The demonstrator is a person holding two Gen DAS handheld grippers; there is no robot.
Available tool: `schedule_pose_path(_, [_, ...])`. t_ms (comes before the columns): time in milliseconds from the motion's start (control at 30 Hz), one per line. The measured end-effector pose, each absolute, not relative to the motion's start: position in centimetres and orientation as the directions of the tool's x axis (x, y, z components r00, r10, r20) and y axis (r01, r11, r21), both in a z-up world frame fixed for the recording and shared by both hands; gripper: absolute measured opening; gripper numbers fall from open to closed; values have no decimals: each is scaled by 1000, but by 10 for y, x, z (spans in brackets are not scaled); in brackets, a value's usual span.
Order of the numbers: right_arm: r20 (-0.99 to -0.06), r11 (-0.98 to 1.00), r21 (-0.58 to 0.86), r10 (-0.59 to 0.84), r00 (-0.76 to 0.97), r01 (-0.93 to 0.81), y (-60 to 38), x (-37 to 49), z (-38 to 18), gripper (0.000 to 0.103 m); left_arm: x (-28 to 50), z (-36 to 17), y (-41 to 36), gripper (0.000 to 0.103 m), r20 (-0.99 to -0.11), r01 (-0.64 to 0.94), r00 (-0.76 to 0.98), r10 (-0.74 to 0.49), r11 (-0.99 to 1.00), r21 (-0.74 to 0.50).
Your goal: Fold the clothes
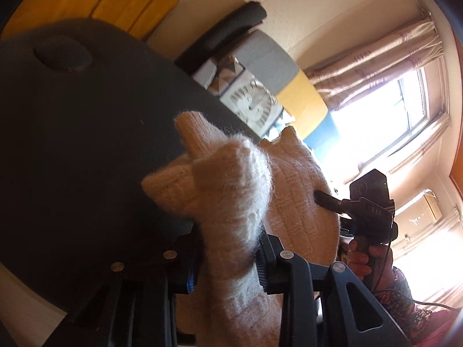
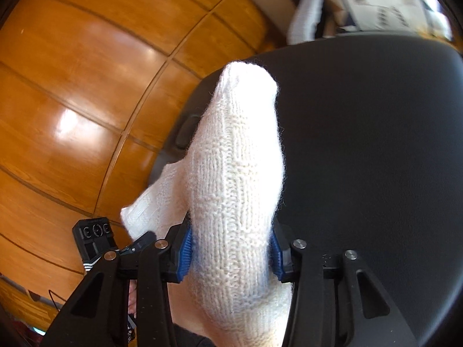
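A cream knitted garment is held up over a black round seat. In the left wrist view my left gripper is shut on a fuzzy bunched part of it. The right gripper presses into the knit from the right, with a person's hand on its handle. In the right wrist view my right gripper has its blue pads pressed on a thick fold of the garment, which stands up over the seat. The left gripper shows at lower left, against a lower flap.
A glossy wooden floor lies left of the seat. Beyond the seat are a sofa with patterned cushions, a black armrest, and a bright window with curtains. A white object lies near the top of the right wrist view.
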State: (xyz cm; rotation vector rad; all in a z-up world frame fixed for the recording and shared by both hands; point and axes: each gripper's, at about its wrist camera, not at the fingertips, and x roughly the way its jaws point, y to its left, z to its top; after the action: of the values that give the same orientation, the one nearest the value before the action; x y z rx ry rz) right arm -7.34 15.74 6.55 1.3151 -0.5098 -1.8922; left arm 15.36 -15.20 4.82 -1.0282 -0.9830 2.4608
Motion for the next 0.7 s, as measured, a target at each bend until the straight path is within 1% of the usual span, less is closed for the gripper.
schedule_pose_path(133, [-620,-609,678,-774,-125,411,85,-111,70,46,157,56,-195,31,-493,58,-770,405,-724,-687])
schedule_pose_path(400, [-642,-565,629,-765,-53,534,-78,-185,72,46,156,58,-305,31,-495,244,-851,172,-706,-664])
schedule_pose_path(600, [-652,-539,574,-756,-53,616,-187,-229,62,46,119,48,-373,31,-499,363,-867,-1,-686,-630])
schedule_pose_path(667, [-679,-555,548,-732,-54,625,-218,-239,53,46,112,41,-393,31,-497,401,-867,-42,-651,-645])
schedule_pose_path(700, [-694,-566,534,-718,-56,628,-233,-243,49,46,108,36,-401,31,-511,427,-858,-62,-639,-639])
